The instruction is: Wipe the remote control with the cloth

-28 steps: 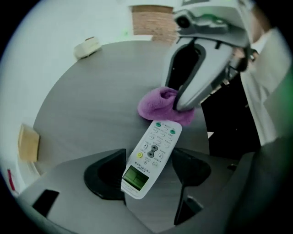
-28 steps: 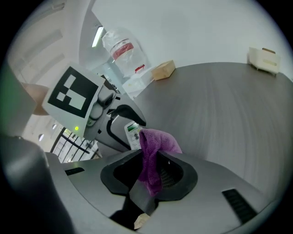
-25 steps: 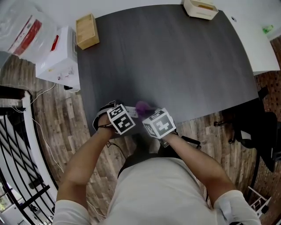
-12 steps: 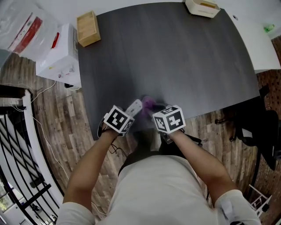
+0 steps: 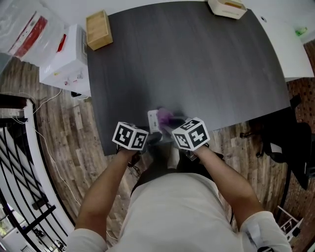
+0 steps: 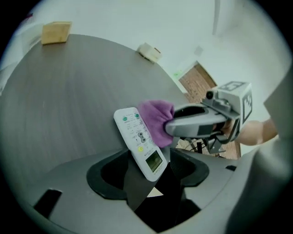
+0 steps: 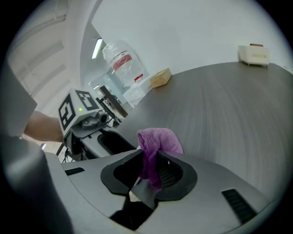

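Observation:
A white remote control [image 6: 139,141] with a small screen is held off the dark table [image 5: 197,64] between the jaws of my left gripper [image 6: 149,165], which have just been closing on it. Its button face shows in the left gripper view. A purple cloth [image 7: 153,146] is pinched in my right gripper [image 7: 149,172] and bunches over the jaw tips. The cloth [image 6: 155,119] presses against the remote's right side near its top. From the head view, remote [image 5: 153,121] and cloth [image 5: 164,117] meet just above the table's near edge, between the two marker cubes.
A wooden box [image 5: 97,30] sits at the table's far left corner and a cream tray [image 5: 226,9] at the far edge. A white carton [image 5: 66,59] and a plastic bag stand left of the table. A black chair [image 5: 295,147] is at the right.
My left gripper has rolled and shifted, turning the remote from slanting up-right to pointing straight away. The right gripper with the cloth has hardly moved.

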The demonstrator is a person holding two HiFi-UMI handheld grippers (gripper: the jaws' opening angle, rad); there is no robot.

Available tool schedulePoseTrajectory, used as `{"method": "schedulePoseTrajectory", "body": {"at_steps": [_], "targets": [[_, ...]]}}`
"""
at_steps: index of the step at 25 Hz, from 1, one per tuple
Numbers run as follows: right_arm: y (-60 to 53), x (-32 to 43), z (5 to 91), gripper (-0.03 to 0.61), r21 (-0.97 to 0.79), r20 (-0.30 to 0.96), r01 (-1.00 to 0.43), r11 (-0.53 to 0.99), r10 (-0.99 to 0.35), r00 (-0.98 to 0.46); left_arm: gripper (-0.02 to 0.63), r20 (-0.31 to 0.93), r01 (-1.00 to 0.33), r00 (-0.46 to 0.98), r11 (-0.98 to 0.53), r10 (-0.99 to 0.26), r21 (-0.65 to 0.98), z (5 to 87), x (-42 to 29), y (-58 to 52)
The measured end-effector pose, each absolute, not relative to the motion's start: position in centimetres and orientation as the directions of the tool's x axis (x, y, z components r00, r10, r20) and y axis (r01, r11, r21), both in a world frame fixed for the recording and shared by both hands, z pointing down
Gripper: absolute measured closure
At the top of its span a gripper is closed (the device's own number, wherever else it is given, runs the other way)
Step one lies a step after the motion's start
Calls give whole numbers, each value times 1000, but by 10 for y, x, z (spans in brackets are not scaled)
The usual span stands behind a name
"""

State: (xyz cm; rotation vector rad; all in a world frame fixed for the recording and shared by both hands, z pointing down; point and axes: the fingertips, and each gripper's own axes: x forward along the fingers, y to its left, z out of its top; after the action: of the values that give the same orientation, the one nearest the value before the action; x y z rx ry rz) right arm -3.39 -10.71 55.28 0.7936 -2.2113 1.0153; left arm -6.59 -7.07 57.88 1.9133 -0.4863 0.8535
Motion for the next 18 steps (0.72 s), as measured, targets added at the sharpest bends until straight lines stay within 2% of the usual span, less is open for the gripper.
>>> {"method": "schedulePoseTrajectory", "body": {"at_steps": [5, 8, 11, 14, 18], "targets": [[-66, -26, 556, 482, -627, 648, -651, 428, -176, -741, 325, 731, -653, 682, -462, -13, 601, 579, -65, -75], [-45, -19, 555, 482, -712, 604, -604, 360, -127, -787, 324, 720, -629, 694, -479, 10, 613, 577, -61, -70], [-50, -1, 547, 482, -689, 603, -632, 355, -203, -772, 324, 719, -644, 695, -452, -8, 618, 574, -60, -73], [-67, 24, 543, 482, -650, 615, -695, 307, -324, -719, 323, 795, -729, 596, -490, -113, 478, 572, -69, -87], [-75, 43, 544, 482, -628, 629, -730, 270, -377, -680, 322, 859, -801, 438, -550, -266, 238, 567, -61, -99]]}}
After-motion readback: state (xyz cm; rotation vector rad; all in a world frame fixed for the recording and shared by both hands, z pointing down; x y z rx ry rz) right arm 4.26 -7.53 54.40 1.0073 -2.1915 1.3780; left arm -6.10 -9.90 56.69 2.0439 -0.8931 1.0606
